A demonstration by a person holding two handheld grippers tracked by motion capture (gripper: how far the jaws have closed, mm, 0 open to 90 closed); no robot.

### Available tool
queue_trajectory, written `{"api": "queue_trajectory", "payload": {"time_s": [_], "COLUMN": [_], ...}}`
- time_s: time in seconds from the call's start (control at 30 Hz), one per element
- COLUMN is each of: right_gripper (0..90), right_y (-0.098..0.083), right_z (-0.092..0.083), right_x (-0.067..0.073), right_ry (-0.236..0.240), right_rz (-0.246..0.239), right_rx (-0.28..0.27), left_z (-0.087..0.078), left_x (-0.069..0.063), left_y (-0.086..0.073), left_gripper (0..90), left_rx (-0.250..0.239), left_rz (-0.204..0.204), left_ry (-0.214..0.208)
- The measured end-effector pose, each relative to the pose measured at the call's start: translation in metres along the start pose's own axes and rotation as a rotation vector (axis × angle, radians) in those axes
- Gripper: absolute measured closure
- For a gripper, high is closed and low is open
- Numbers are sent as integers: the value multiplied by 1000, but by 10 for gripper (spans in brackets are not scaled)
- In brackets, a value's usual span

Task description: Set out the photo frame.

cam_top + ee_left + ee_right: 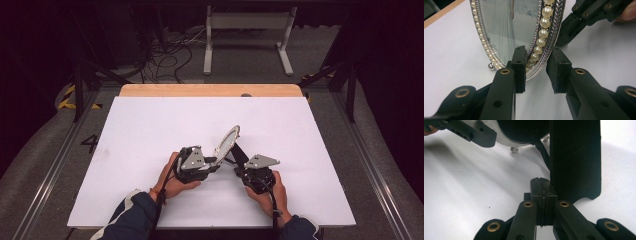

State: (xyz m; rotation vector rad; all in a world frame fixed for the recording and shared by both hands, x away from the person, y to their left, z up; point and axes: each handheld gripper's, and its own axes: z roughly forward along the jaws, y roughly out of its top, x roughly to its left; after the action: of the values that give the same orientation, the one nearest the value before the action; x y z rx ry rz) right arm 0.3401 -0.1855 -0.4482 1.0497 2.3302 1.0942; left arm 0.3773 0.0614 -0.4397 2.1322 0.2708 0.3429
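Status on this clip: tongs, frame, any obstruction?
Left tongs open, straddling the oval silver pearl-trimmed picture frame at its rim. Right tongs shut beside the frame's black back stand. White table: nothing in the way.

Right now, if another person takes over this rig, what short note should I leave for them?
Left gripper: jaws open around the frame's pearl rim, pads not pressing.
Right gripper: shut, empty, beside the black stand behind the frame.
Frame: upright on the white table, leaning on its stand.
Done: frame stands.
Left: draw both grippers away, probably.
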Motion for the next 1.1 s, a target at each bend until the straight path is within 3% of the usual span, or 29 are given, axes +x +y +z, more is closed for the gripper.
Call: {"api": "queue_trajectory", "payload": {"time_s": [0.77, 1.1], "right_gripper": [900, 900], "right_y": [-4, -6], "right_z": [1, 2], "right_x": [-14, -22], "right_ry": [-23, -35], "right_rz": [11, 23], "right_rx": [-1, -12], "left_z": [6, 10], "left_x": [-2, -7], "left_y": [2, 4], "left_gripper": [692, 696], "left_rx": [-14, -21], "left_rz": [-27, -30], "left_ry": [-23, -14]}}
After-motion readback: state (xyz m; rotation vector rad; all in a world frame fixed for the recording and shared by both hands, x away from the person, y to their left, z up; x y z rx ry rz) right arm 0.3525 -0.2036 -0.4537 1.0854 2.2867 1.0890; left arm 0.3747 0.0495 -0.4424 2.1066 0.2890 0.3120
